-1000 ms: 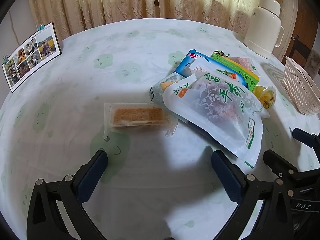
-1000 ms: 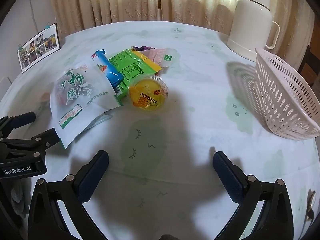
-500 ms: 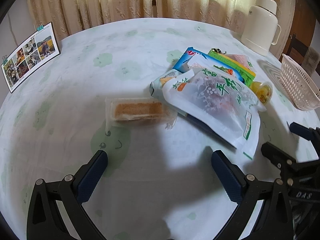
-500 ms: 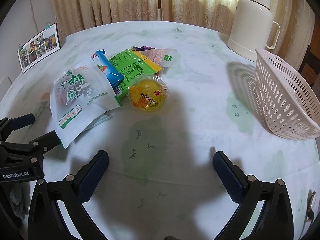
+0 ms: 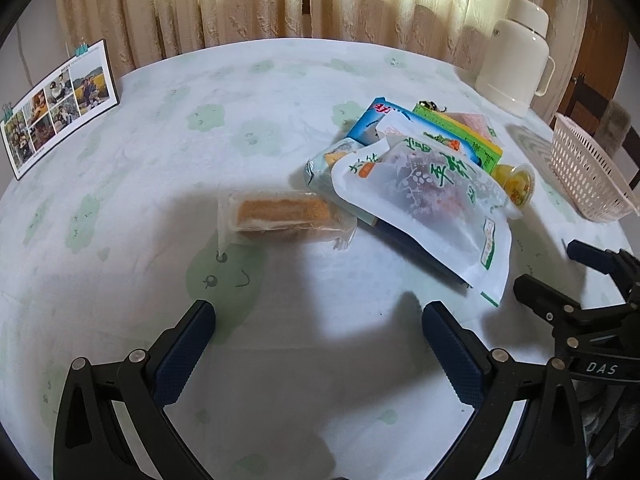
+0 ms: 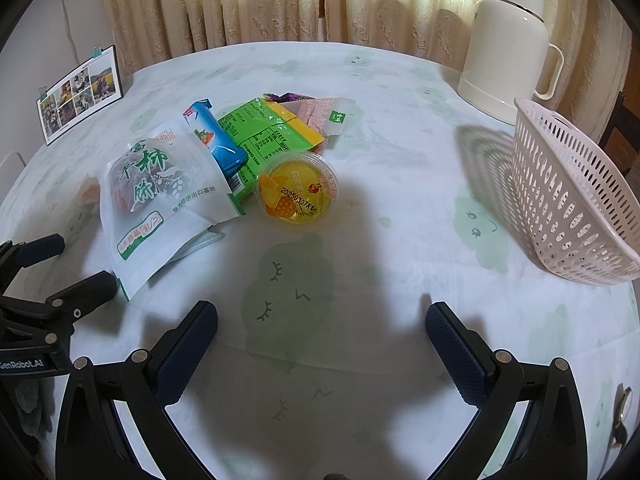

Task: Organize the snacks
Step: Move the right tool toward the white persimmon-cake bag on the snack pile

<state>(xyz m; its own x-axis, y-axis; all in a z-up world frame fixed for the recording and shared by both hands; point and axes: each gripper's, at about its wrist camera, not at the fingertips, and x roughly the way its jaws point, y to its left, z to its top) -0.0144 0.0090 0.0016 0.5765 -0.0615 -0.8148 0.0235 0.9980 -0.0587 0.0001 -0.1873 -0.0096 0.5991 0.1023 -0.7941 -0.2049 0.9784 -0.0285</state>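
A pile of snacks lies mid-table. A clear-wrapped cake bar (image 5: 280, 216) lies at its left. A big white pouch (image 5: 428, 196) (image 6: 160, 192) lies over a blue pack (image 6: 214, 140), a green packet (image 6: 264, 128) and a pink packet (image 6: 324, 114). A pineapple jelly cup (image 6: 296, 192) (image 5: 516, 184) stands at the pile's right. The white lattice basket (image 6: 568, 196) (image 5: 584, 168) stands at the right, empty. My left gripper (image 5: 318, 344) is open, short of the cake bar. My right gripper (image 6: 320, 340) is open, short of the jelly cup.
A cream thermos jug (image 6: 508, 36) (image 5: 516, 52) stands at the back right beside the basket. A photo card (image 5: 56, 104) (image 6: 80, 94) stands at the back left. Curtains hang behind the round table (image 6: 400, 208). Each gripper shows at the other view's edge.
Both grippers have drawn back and up a little, so the pile looks slightly farther away. Both stay open. No snack has moved.
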